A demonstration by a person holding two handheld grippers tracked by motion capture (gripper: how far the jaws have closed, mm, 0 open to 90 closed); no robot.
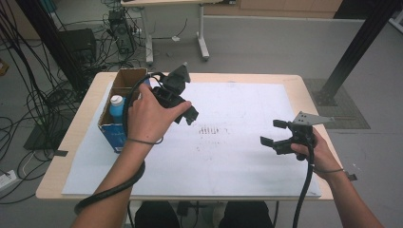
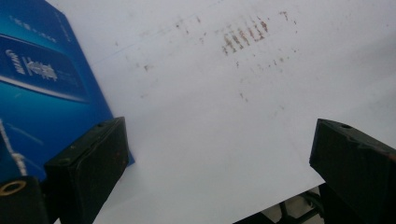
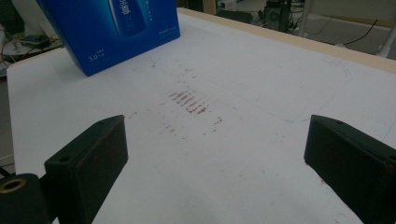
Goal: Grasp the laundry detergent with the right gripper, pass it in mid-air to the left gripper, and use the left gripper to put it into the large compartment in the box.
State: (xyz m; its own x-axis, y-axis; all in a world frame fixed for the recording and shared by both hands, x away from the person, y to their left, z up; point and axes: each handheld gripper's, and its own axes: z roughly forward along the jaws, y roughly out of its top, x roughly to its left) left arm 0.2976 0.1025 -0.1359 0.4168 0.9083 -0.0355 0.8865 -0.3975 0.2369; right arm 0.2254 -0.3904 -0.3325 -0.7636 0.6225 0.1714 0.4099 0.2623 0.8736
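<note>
Your left tongs [image 1: 183, 107] hang above the white sheet [image 1: 237, 142] just beside the blue box [image 1: 114, 135], and their jaws stand spread wide with nothing between them; in the left gripper view you can see bare white paper in the gap, with the blue side of the box [image 2: 42, 88] running close past the jaw at the left of that view, near it but not touching so far as the picture tells. Your left hand [image 1: 149, 116] wraps the grip, and the cable loops back under your forearm. The box stands open-topped at the left edge of the tabletop [image 1: 85, 118], partly on the sheet, and a bottle with a white cap and a light blue body [image 1: 117, 105] stands upright inside it. Your right tongs [image 1: 274, 135] are held well apart from the box, over the right part of the sheet, jaws likewise spread and holding nothing; in the right gripper view they point across the paper towards the box [image 3: 116, 32] at the far left corner. Between your two tongs, near the middle of the sheet, lies a patch of short brownish marks [image 1: 209, 130], which you can see in both gripper views [image 2: 243, 35] [image 3: 189, 102].
</note>
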